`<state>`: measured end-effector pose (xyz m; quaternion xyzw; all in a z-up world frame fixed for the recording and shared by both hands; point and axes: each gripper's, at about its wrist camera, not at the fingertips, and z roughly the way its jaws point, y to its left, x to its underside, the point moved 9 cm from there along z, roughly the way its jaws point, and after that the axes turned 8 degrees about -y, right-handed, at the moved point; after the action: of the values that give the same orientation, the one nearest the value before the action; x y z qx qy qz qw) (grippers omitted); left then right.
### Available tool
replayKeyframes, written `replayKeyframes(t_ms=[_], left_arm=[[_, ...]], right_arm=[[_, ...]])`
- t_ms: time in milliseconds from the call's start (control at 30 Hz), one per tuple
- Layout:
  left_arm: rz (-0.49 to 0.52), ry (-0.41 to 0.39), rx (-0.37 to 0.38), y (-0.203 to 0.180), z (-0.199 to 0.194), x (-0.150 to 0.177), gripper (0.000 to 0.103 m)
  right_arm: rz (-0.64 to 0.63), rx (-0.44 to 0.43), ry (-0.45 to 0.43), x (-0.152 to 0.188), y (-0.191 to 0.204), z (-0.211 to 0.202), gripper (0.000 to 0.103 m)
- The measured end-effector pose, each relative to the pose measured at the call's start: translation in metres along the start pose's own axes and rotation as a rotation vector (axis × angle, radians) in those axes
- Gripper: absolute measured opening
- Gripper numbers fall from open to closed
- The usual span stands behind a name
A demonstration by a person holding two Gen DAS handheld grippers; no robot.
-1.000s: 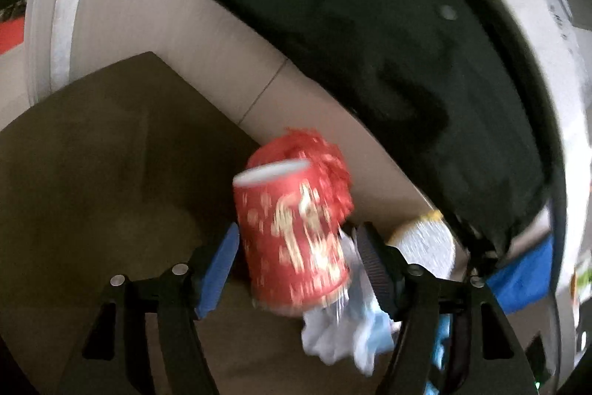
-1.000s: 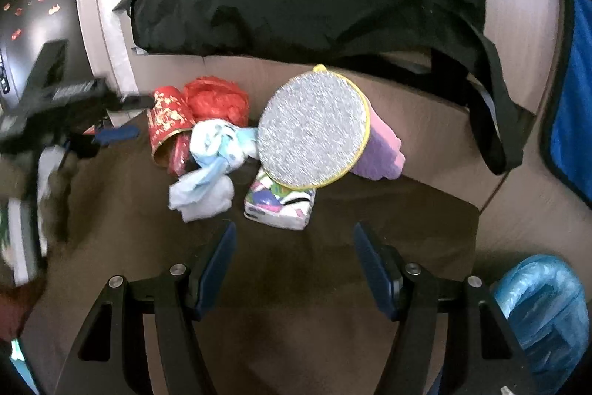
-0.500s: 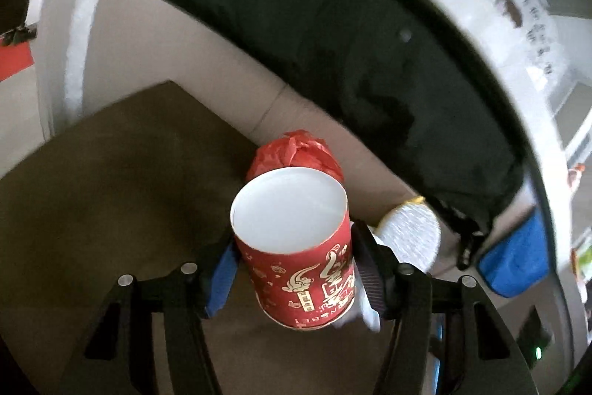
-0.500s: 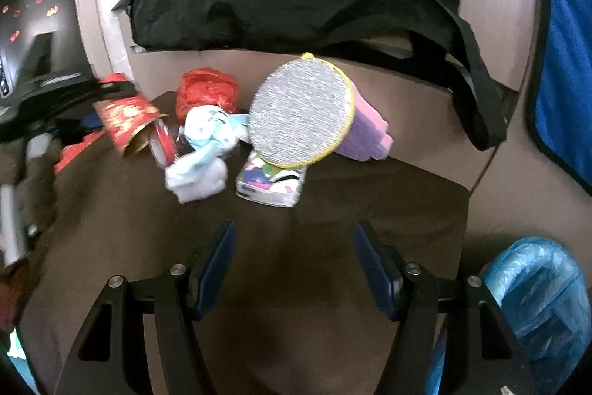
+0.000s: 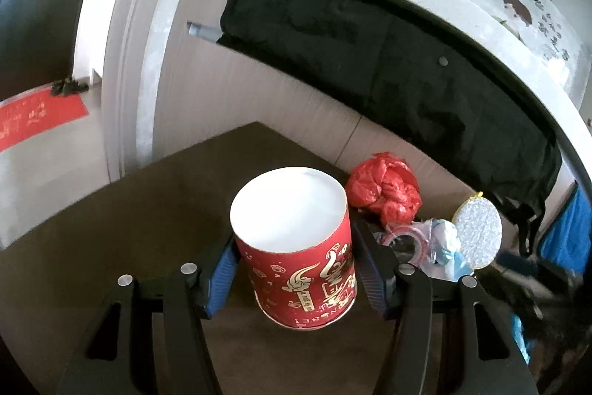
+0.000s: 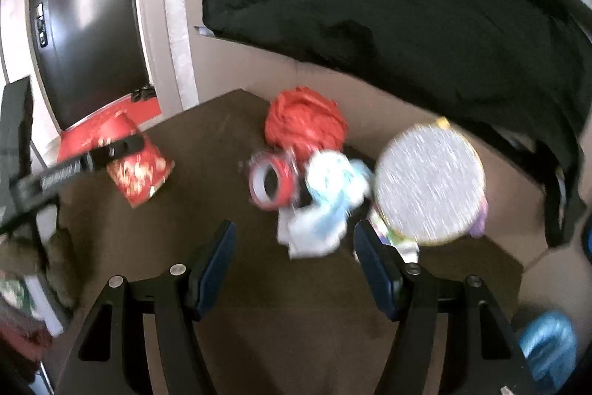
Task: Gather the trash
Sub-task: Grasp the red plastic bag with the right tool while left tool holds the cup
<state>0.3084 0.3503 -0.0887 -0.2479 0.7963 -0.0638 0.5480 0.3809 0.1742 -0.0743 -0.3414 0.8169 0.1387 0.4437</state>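
My left gripper [image 5: 294, 271] is shut on a red paper cup [image 5: 296, 243] with gold print, held above the brown mat, its white inside facing me. In the right wrist view the same cup [image 6: 138, 165] hangs at the left in the left gripper. My right gripper [image 6: 294, 256] is open and empty, low over the mat, just short of a crumpled white-and-blue tissue [image 6: 325, 206]. Next to it lie a red tape roll [image 6: 270, 184] and a crumpled red bag [image 6: 305, 123], which the left wrist view also shows [image 5: 384, 189].
A round silver scrubber [image 6: 429, 186] leans on the cabinet wall, with a printed tissue pack [image 6: 401, 245] and a purple sponge [image 6: 479, 224] by it. A black cloth [image 6: 407, 21] hangs above. A blue plastic bag [image 6: 549, 345] lies at lower right.
My left gripper lifted the red cup off the trash pile and drew it back to the left. My right gripper moved closer to the tissue and tape roll.
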Motion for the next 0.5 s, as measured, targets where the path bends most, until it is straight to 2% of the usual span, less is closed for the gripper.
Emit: replayKeyframes(t_ms=[167, 300, 367, 433, 467, 500], left_arm=[[0.033, -0.037, -0.008, 0.005, -0.009, -0.005, 0.06], [-0.001, 0.007, 0.003, 0.01, -0.003, 0.001, 0.06], [-0.013, 0.028, 0.008, 0.012, 0.0, 0.003, 0.06], [-0.024, 0.036, 0.013, 0.014, 0.001, 0.003, 0.06], [-0.025, 0.036, 0.012, 0.014, 0.001, 0.003, 0.06], [-0.028, 0.036, 0.013, 0.015, 0.001, 0.002, 0.06]], right_arm=[[-0.031, 0.024, -0.005, -0.041, 0.003, 0.052, 0.063], [-0.057, 0.032, 0.048, -0.063, 0.003, 0.107, 0.061], [-0.07, 0.076, 0.065, -0.071, -0.003, 0.133, 0.063], [-0.064, 0.094, 0.152, -0.066, -0.008, 0.162, 0.063], [-0.062, 0.104, 0.216, -0.058, -0.012, 0.174, 0.067], [-0.063, 0.1, 0.242, -0.053, -0.012, 0.179, 0.069]])
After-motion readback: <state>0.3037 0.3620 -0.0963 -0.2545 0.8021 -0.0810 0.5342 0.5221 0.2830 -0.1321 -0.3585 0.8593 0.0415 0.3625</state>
